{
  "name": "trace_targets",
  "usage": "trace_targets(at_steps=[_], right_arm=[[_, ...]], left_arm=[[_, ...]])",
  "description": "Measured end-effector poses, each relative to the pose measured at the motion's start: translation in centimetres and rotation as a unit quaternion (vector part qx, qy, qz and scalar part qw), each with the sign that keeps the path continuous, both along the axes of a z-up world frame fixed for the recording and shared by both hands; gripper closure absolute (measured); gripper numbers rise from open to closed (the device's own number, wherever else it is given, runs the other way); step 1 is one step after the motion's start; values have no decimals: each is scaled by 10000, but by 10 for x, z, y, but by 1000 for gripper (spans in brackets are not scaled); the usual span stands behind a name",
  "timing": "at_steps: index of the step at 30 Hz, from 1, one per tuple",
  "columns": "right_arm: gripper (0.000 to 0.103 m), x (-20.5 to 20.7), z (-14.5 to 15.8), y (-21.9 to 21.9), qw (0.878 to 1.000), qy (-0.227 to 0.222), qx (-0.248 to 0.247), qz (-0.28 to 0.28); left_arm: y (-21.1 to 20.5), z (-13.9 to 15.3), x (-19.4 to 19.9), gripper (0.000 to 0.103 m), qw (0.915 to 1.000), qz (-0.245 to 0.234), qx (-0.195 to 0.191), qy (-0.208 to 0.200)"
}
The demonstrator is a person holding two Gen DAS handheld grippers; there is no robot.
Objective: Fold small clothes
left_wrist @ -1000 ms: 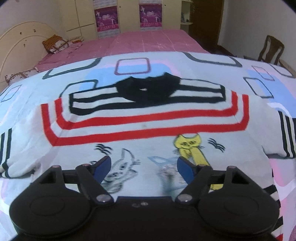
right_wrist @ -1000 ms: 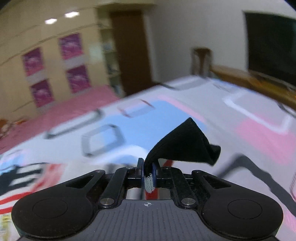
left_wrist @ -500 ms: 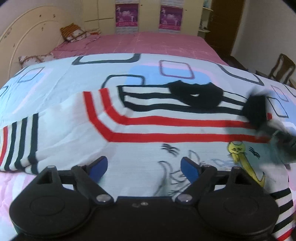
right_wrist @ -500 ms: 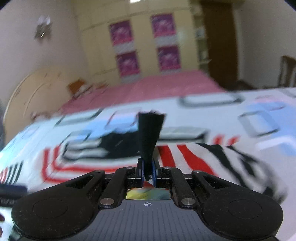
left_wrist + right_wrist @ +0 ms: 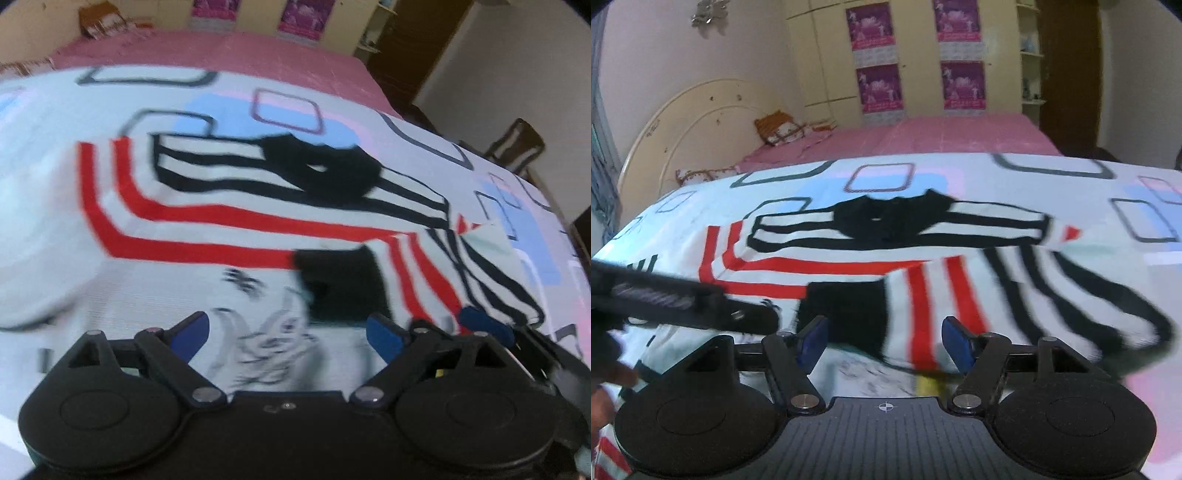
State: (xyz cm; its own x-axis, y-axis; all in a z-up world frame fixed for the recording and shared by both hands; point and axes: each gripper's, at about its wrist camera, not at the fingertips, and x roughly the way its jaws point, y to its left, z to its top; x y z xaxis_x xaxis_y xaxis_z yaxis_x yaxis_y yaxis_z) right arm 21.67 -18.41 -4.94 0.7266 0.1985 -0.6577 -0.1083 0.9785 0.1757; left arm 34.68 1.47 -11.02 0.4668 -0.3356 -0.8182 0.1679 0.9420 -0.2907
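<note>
Since a second ago the right sleeve (image 5: 1015, 295), which the right claw (image 5: 886, 341) carried pinched by its black cuff (image 5: 846, 314), has been swung across and now lies folded over the chest of the sweater (image 5: 184, 229), and that claw's jaws have just been opening, so they stand apart with the cuff lying free just ahead of them. The left claw (image 5: 288, 334) has slid sideways over the cat print and its jaws have also been opening; they are wide apart and hold nothing. The sweater lies flat on the bed (image 5: 960, 136), so I judge one sleeve done, with the left sleeve and the body folds remaining.
</note>
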Motion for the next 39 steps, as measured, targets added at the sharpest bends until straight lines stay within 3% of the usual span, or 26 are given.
trace_targets(at_steps=[1, 5, 7, 9, 12, 16, 20, 21, 22, 23, 26, 30, 32, 35, 39], right_arm=[[36, -7, 2, -7, 10000, -14, -69, -66], [36, -33, 3, -38, 9982, 11, -458, -386], [36, -42, -1, -57, 9965, 93, -548, -632], [36, -47, -6, -76, 9938, 186, -587, -924], [36, -47, -13, -100, 9895, 301, -533, -1308], [36, -35, -25, -120, 9854, 454, -549, -1546], [37, -22, -33, -130, 9844, 517, -390, -1634], [42, -18, -33, -130, 9848, 491, -353, -1626], [70, -15, -34, -129, 9853, 488, -331, -1603], [78, -11, -35, -129, 9858, 549, -290, -1560], [84, -6, -33, -127, 9867, 551, -308, -1498], [86, -15, -27, -126, 9866, 357, -353, -1553], [86, -16, -37, -127, 9855, 563, -446, -1540], [86, -20, -32, -128, 9872, 617, -455, -1399], [85, -35, -13, -136, 9895, 623, -284, -1271]], left_arm=[[-4, -4, 3, 13, 9999, -25, -85, 68], [-18, -22, 17, 37, 9983, 40, -495, 308], [-23, -25, 21, 45, 9985, 152, -485, 207], [-27, -27, 24, 76, 9988, 136, -458, 79], [-27, -30, 26, 93, 9993, 172, -334, -41], [-24, -16, 23, 96, 9984, 143, -465, -294], [-10, 18, 24, 96, 9948, 213, -656, -755], [-4, 26, 24, 96, 9938, 260, -614, -893], [3, 31, 25, 96, 9930, 327, -566, -984], [12, 34, 27, 96, 9923, 432, -517, -1038], [37, 23, 32, 98, 9926, 721, -240, -944], [44, -13, 30, 98, 9950, 851, 21, -518], [39, -25, 27, 98, 9955, 819, 129, -456], [36, -24, 26, 97, 9952, 699, 377, -577], [38, -7, 19, 82, 9915, 853, 514, -837]])
